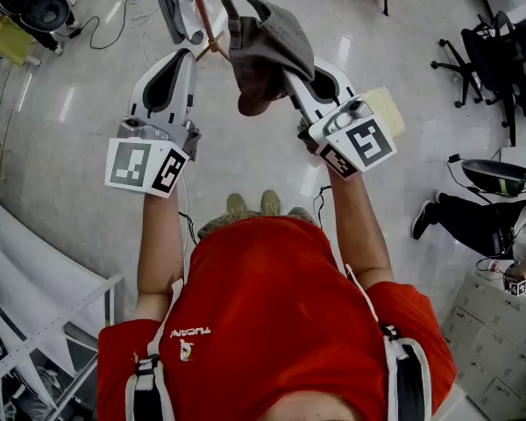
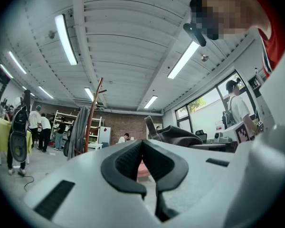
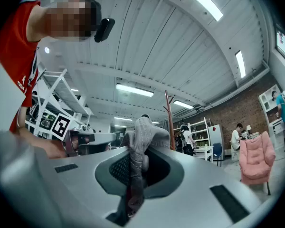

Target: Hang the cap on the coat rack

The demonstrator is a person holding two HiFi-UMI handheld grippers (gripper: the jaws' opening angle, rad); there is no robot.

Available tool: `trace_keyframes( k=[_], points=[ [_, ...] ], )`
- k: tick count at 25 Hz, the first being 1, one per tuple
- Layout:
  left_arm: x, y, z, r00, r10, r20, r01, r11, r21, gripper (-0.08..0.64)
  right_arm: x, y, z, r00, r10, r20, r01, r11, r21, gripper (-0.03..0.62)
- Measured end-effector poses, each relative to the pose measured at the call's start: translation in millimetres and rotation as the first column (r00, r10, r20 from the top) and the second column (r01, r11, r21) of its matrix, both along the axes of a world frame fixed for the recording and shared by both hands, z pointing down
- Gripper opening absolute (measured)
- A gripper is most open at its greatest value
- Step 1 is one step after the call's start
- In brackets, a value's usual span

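Note:
The grey cap [image 1: 265, 44] hangs from my right gripper [image 1: 291, 75], which is shut on a fold of its fabric; in the right gripper view the cap [image 3: 141, 137] rises from between the pads. The coat rack's reddish-brown pole [image 1: 203, 14] stands just left of the cap, with a grey garment [image 1: 174, 3] on it. My left gripper [image 1: 185, 55] is raised beside the pole, shut and holding nothing. In the left gripper view the coat rack [image 2: 91, 114] stands ahead to the left and the cap [image 2: 180, 134] shows to the right.
Black office chairs [image 1: 493, 53] stand at the far right, with a seated person's leg [image 1: 460, 209] nearby. A white frame [image 1: 44, 296] fills the lower left. Cables [image 1: 114, 11] lie on the floor. A pink armchair [image 3: 256, 156] stands at the right of the right gripper view.

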State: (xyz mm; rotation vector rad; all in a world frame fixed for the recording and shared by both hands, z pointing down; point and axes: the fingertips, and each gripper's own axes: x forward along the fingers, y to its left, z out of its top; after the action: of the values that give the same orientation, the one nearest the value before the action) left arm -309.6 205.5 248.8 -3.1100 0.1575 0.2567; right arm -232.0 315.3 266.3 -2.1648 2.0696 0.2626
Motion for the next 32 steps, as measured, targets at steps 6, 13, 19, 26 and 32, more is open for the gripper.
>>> trace_keyframes(
  k=[6,13,19,26,32],
  points=[
    [4,0,5,1.0,-0.015,-0.002,0.015,1.0,0.002,0.009,5,1,5,1.0,-0.026,0.007,0.026,1.0,-0.002,0.035],
    [14,1,7,0.999,-0.051,-0.006,0.051,0.998,0.023,0.009,17,9,9,0.998,-0.062,-0.004,0.062,0.998,0.012,0.035],
    [21,0,10,0.996,-0.088,-0.009,0.088,0.995,0.044,0.009,29,9,21,0.995,-0.096,-0.015,0.096,0.995,0.001,0.035],
    [28,-13,12,0.991,-0.132,-0.011,0.132,0.99,0.051,0.009,48,0,26,0.992,-0.124,-0.019,0.123,0.992,-0.007,0.035],
    [67,-55,4,0.987,-0.158,-0.021,0.159,0.986,0.053,0.009,93,-42,21,0.99,-0.136,-0.036,0.134,0.99,-0.04,0.035]
  ],
)
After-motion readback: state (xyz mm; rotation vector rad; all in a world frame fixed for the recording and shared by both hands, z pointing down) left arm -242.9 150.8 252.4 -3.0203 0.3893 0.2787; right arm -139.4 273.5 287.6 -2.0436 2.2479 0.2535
